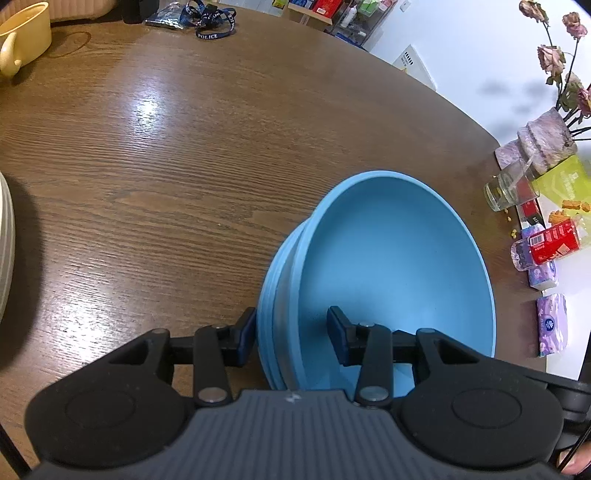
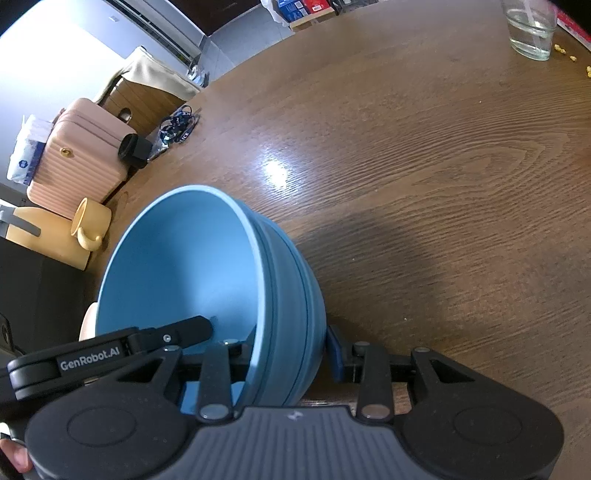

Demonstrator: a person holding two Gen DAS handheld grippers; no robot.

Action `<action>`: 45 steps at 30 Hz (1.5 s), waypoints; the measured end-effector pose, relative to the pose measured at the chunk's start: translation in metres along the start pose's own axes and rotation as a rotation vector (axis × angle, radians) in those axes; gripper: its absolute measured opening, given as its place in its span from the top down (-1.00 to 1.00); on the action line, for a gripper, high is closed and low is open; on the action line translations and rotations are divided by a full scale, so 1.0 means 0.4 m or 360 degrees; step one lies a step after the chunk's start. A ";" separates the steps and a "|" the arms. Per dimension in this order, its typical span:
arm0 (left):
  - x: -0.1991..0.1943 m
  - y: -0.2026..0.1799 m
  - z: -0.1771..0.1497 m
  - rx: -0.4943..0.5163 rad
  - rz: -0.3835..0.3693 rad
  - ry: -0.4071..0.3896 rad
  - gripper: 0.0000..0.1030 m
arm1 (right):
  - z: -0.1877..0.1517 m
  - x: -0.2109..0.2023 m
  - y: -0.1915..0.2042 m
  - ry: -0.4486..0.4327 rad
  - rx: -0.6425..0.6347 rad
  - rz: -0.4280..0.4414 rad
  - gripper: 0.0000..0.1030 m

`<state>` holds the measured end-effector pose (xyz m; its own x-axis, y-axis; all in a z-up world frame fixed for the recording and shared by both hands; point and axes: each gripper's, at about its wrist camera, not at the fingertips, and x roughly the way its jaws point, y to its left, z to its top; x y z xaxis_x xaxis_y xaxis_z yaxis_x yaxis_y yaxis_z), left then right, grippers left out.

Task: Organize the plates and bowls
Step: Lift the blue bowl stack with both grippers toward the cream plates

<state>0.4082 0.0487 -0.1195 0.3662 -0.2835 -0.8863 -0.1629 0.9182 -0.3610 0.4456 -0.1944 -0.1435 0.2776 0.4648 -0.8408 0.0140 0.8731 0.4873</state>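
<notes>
A stack of nested blue bowls (image 1: 388,258) sits over the brown wooden table (image 1: 166,166), and I grip it from both sides. My left gripper (image 1: 291,334) is shut on its rim wall, one pad outside and one pad inside the top bowl. In the right wrist view the same bowl stack (image 2: 177,266) appears, with my right gripper (image 2: 284,350) shut on the opposite wall. Its inner finger is partly hidden behind the bowl wall. The left gripper's finger (image 2: 192,328) shows inside the bowl there.
A stack of cream plates (image 1: 5,240) is at the left edge. A yellow mug (image 1: 22,37) and a lanyard (image 1: 210,22) lie far back. A glass (image 1: 506,188), a vase of dried flowers (image 1: 546,144) and tissue packs (image 1: 552,325) line the right edge. A pink case (image 2: 81,151) stands beyond the table.
</notes>
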 end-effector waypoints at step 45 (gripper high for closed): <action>-0.229 0.251 -0.162 -0.0030 -0.0013 -0.0132 0.20 | -0.269 -0.024 0.249 -0.0065 -0.0116 0.0021 0.36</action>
<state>0.2990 0.1489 -0.0933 0.4422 -0.2666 -0.8564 -0.1764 0.9103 -0.3744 0.3410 -0.0960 -0.1124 0.3161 0.4713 -0.8234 -0.0597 0.8761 0.4785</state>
